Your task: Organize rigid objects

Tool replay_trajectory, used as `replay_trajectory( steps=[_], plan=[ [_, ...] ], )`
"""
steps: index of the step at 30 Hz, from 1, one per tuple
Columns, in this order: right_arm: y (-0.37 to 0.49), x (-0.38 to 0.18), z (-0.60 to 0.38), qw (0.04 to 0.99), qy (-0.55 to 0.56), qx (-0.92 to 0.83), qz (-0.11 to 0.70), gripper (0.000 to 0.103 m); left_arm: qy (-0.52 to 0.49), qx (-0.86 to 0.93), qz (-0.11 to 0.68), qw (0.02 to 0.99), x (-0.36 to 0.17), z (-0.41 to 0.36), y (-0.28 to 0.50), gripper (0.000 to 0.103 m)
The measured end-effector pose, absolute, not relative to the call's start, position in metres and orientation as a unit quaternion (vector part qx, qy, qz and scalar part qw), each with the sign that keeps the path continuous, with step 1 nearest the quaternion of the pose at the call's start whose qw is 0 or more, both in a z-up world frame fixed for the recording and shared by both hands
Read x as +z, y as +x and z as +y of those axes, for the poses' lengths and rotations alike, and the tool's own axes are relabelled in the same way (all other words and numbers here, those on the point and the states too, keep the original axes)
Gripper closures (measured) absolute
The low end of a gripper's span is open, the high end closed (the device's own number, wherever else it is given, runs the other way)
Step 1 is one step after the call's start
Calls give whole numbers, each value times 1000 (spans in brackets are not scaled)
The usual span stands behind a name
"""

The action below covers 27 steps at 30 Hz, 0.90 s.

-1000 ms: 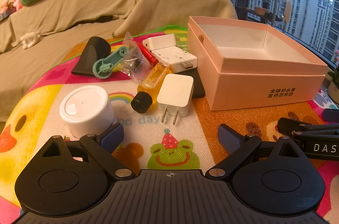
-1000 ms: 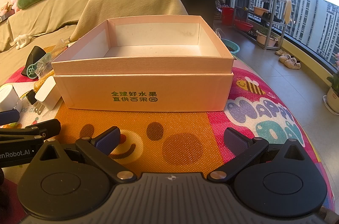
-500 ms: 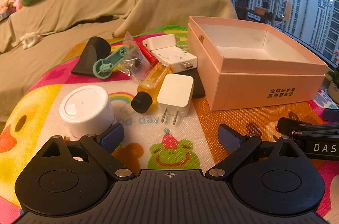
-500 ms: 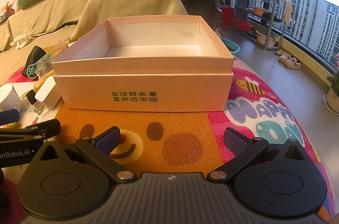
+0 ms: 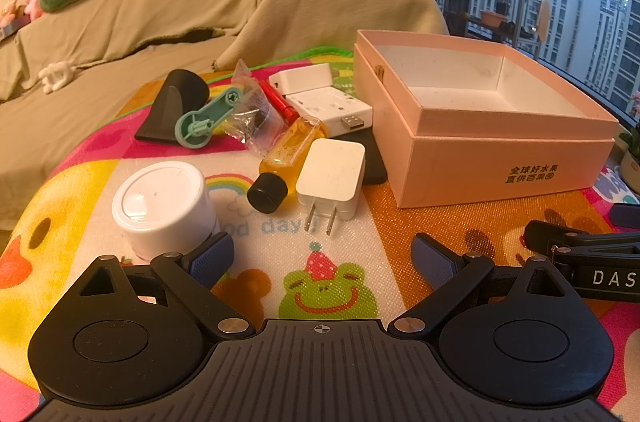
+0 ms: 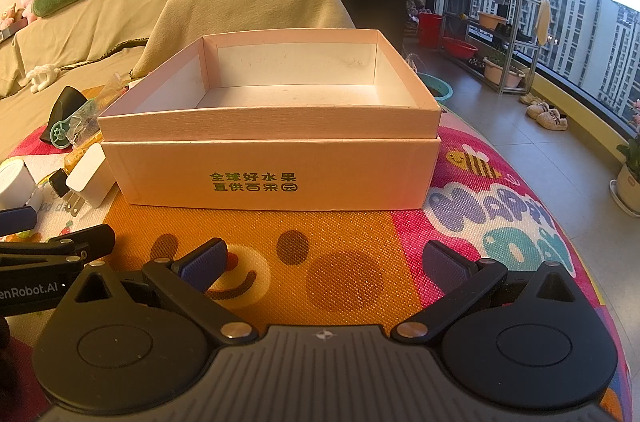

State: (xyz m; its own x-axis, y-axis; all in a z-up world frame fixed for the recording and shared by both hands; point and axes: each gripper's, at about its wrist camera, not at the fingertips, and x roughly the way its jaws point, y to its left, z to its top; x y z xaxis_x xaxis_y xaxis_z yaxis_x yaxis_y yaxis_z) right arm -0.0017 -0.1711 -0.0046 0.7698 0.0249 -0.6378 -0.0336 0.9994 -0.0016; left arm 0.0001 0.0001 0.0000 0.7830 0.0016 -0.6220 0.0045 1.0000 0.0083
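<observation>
With both grippers, left (image 5: 322, 254) and right (image 6: 326, 260), spread and empty, the left one best closes squarely on the near charger (image 5: 331, 176), then lifts it right into the box (image 6: 268, 132)

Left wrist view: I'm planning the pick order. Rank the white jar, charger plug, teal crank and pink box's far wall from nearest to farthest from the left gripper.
1. White jar, by the left finger.
2. Charger plug, centre.
3. Teal crank, back left.
4. Pink box far wall, back right.

Colourful cartoon-print mat (image 5: 320, 250) carrying clutter

On it sit an open pink cardboard box (image 5: 492, 158), a white round lidded jar (image 5: 160, 206), a white plug adapter (image 5: 332, 178) and an amber bottle (image 5: 288, 158).
</observation>
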Motion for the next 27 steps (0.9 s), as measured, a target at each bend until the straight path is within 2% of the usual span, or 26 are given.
replay_trajectory(
  steps=[24, 27],
  plan=[
    [0, -5, -172, 940, -3, 17, 340, 0, 6, 0, 328, 945, 0, 1, 0, 4],
    [5, -4, -174, 937, -7, 25, 350, 0, 0, -6, 325, 946, 0, 1, -3, 7]
  ],
)
